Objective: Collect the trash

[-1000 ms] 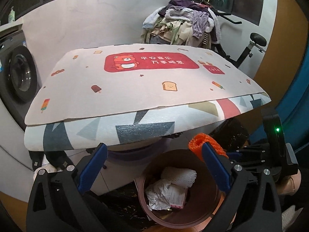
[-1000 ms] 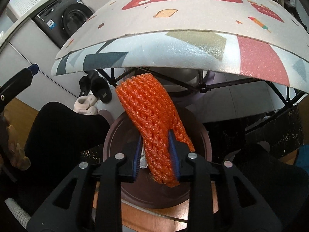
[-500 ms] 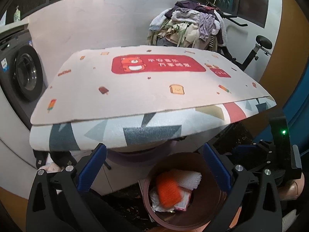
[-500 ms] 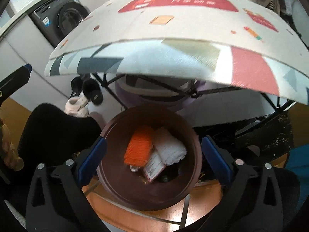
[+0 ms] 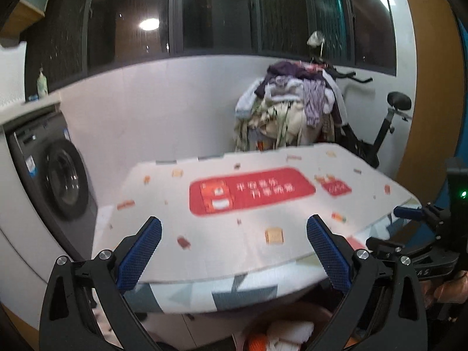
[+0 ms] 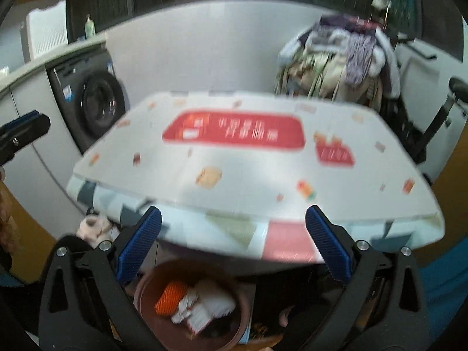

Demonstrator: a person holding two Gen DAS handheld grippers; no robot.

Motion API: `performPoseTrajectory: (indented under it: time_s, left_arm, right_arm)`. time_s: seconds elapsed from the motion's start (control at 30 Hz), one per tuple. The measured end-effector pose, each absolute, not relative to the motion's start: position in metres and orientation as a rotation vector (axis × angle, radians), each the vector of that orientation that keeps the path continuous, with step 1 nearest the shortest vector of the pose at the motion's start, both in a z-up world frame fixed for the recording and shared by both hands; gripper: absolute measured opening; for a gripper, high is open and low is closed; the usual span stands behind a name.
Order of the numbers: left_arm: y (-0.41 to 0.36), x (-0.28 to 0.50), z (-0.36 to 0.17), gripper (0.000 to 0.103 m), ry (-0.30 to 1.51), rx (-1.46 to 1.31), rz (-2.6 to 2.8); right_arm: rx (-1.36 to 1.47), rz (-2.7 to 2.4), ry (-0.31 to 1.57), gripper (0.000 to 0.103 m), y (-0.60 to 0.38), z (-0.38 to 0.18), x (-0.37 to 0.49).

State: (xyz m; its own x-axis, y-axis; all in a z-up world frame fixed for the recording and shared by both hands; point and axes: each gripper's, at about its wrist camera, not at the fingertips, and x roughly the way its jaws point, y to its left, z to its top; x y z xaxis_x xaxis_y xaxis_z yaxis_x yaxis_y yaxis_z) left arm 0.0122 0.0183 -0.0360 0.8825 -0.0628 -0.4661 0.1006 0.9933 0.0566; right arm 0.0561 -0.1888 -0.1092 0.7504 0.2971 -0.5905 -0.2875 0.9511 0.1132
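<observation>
**Both grippers wide and empty above the table, trash down in the bin**

My left gripper (image 5: 234,251) is held level, looking out across the tabletop, its two black arms spread wide and nothing between the ribbed blue rubber pads (image 5: 140,253). My right gripper (image 6: 233,245) tilts a little further down, its jaws just as far apart and just as empty; from the left wrist view I see it off to the right side (image 5: 421,234), near the table's corner, my hand (image 5: 450,288) wrapped around its handle.

Going left to right: a dark grey front-loading washing machine with a round glass door (image 5: 63,181) stands under a pale counter. Next comes the folding table with its smooth white mat printed with a red banner and small snack pictures (image 5: 234,204), laid over a cloth of grey, green and red triangles (image 6: 234,228) that hangs off the front edge. Behind it on the right, a soft heap of crumpled clothes (image 5: 292,111) is piled on a black exercise bike (image 5: 392,114).

Under the table's front edge sits the round, brown, smooth-walled plastic trash bin (image 6: 146,301). Inside it lie the orange foam-mesh fruit sleeve (image 6: 171,297), knobbly and rolled up, at the left, touching a white foam-mesh sleeve (image 6: 216,298) and some crumpled white paper (image 6: 184,307). The right wrist view is blurred, so finer detail is lost.
</observation>
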Motion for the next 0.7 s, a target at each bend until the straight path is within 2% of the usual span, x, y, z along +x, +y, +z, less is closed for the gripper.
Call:
performPoseTrajectory:
  time_s: [0.33, 0.7]
  left_arm:
    - [0.011, 0.005, 0.008, 0.097, 0.42, 0.062, -0.103]
    - [0.005, 0.004, 0.009, 0.097, 0.435, 0.062, -0.123]
  right_arm:
    - [0.03, 0.296, 0.492, 0.097, -0.219, -0.037, 0.048]
    - [0.045, 0.276, 0.476, 0.097, -0.228, -0.029, 0.042]
